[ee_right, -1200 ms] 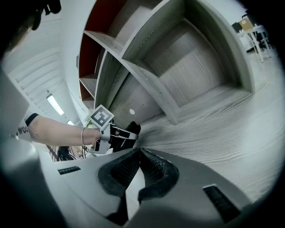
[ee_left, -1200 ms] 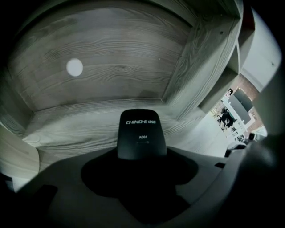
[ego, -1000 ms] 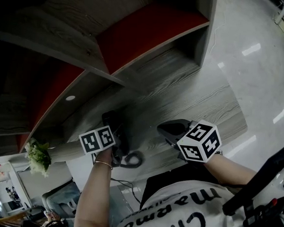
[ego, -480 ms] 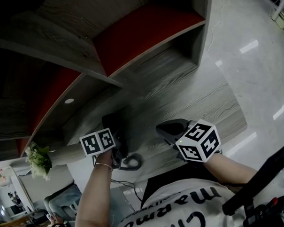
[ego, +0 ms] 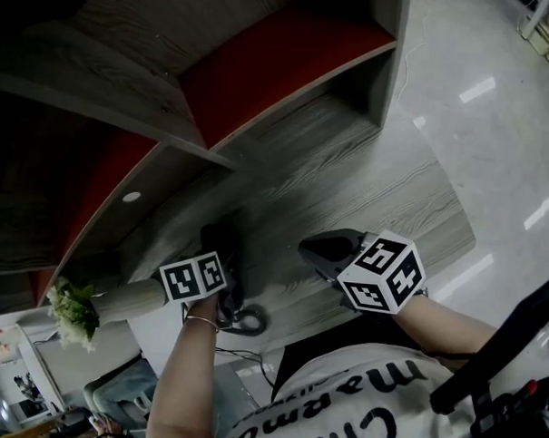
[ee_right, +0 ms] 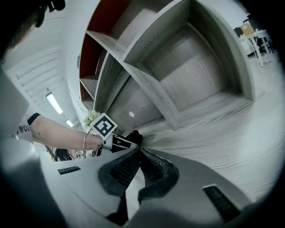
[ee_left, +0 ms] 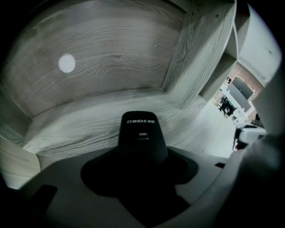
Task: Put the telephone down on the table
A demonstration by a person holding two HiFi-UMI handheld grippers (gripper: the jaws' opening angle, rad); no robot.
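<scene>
The lower part of the black telephone (ee_left: 141,136) is lost in shadow between the jaws of the left gripper (ee_left: 140,178), which appears clamped on it partway open, low over the grey wood-grain table (ego: 384,209); contact with the surface cannot be confirmed. Its upper end reads "CHINO-E" and "A061". The right gripper (ee_right: 139,153) is empty, with its jaw tips together.

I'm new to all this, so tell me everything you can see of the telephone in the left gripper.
The telephone is a black, plastic-looking handset with a rounded end bearing white print. The left gripper clamps it, pointing steeply down over the wood-grain table. A dark cord loops from it. Whether it touches the table is unclear.
</scene>
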